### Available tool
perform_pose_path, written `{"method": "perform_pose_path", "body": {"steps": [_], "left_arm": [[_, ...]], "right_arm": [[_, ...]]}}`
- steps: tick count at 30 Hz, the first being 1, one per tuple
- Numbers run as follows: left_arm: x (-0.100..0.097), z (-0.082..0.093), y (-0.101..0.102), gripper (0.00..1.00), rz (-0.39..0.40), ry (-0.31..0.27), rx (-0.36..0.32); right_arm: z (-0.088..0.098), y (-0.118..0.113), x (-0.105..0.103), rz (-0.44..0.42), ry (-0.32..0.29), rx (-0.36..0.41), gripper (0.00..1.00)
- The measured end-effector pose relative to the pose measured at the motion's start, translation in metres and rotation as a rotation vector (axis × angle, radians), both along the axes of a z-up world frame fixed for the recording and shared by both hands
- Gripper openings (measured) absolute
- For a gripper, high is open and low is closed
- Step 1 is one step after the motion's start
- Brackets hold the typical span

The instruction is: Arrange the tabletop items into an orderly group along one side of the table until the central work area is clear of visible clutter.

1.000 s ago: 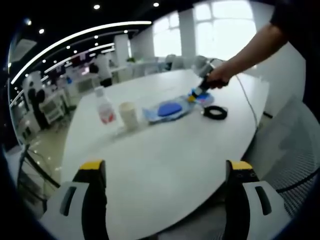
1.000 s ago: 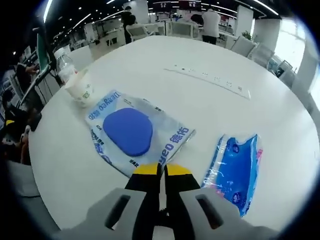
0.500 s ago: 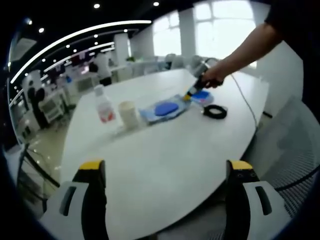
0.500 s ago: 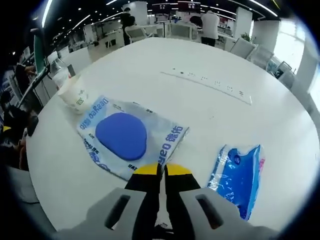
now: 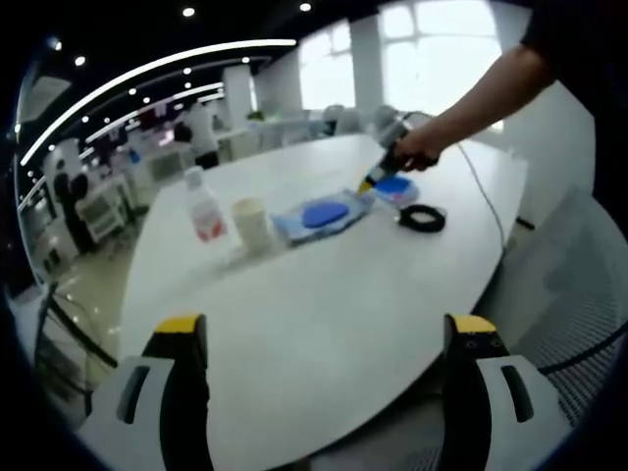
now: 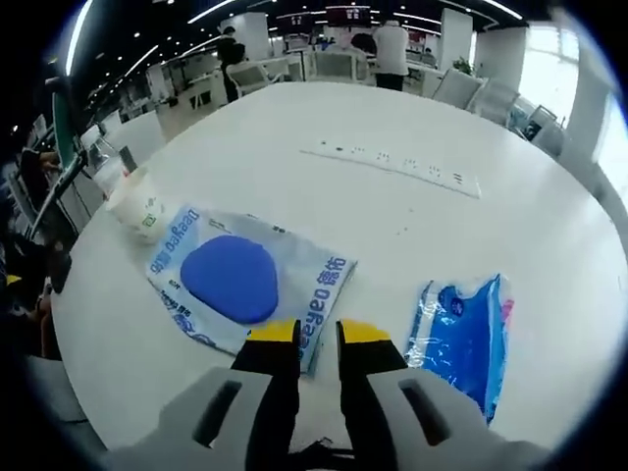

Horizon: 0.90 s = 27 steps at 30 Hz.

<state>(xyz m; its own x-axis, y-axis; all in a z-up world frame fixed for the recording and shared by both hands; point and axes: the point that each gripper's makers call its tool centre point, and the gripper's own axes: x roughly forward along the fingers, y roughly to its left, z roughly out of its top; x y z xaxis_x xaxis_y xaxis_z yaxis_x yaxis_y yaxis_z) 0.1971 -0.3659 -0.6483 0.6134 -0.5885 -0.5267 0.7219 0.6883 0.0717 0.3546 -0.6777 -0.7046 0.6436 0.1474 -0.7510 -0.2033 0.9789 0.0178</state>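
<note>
- The right gripper hangs just above the near corner of the wipes pack, its jaws slightly parted with nothing between them. I judge it sits there because that corner is the easiest edge to nudge or take when drawing the pack toward the others.
- In the left gripper view the right gripper shows at the end of the person's outstretched arm, at the pack's far edge.
- The left gripper is spread wide and empty, held back over the near part of the table, well apart from every item. It looks to be waiting rather than working.
- The items already lie in a loose row across the table: a plastic bottle, a paper cup just beside it, then the wipes pack, the small blue packet and a coiled black cable.
- The wipes pack is a flat, soft, pale-blue pouch with a darker blue oval lid in its middle and printed lettering. It lies flat on the table, somewhat crinkled.
- The small blue packet is glossy, bright blue film, lying near the pack, with a bare strip of table between them.
- A strip of sockets is set into the table beyond.
</note>
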Motion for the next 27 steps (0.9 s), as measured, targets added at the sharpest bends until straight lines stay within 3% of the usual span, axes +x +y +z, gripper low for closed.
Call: {"method": "perform_pose_path", "body": {"steps": [8, 11, 27], "left_arm": [[0.000, 0.003, -0.001, 0.97, -0.001, -0.011, -0.018], [0.000, 0.004, -0.001, 0.97, -0.005, -0.018, -0.010], [-0.002, 0.006, -0.004, 0.97, -0.017, -0.017, -0.024]], "right_arm": [[0.025, 0.012, -0.023, -0.026, -0.022, 0.017, 0.35], [0.014, -0.005, -0.005, -0.024, -0.013, 0.019, 0.40], [0.020, -0.030, -0.002, -0.012, -0.026, -0.010, 0.57]]}}
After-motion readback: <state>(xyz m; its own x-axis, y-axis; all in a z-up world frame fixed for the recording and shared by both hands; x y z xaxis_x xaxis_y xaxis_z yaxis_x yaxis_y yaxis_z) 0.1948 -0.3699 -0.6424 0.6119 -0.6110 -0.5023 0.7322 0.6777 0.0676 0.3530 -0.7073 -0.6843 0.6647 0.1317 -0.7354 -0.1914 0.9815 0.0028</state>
